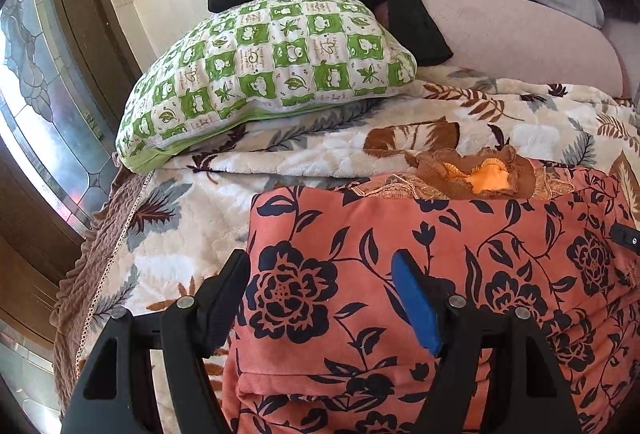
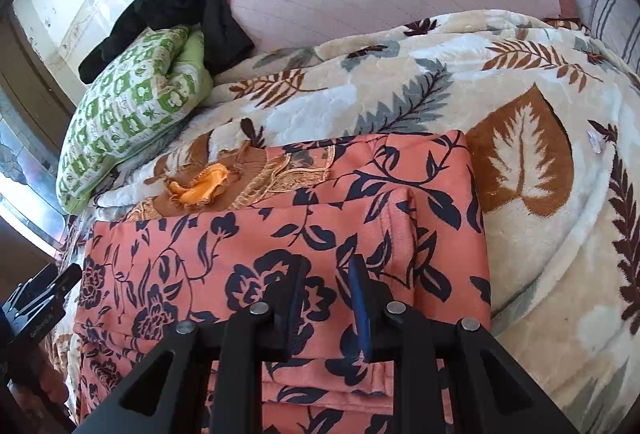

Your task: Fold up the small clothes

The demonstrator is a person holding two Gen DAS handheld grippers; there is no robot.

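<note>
A green checked pillow (image 1: 264, 65) is sitting at the left of the leaf-patterned blanket (image 2: 520, 161), the left claw (image 1: 320, 298) is hovering released over the folded coral floral garment (image 1: 440, 274) lying mid-bed, while the right claw (image 2: 328, 298), narrowly parted, is gripping nothing visible.

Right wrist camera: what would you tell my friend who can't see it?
The right gripper, jaws narrowly apart, hangs over a folded orange dress with dark flowers on a leaf-print blanket. Behind lie a green checked pillow with black clothes on top.
</note>
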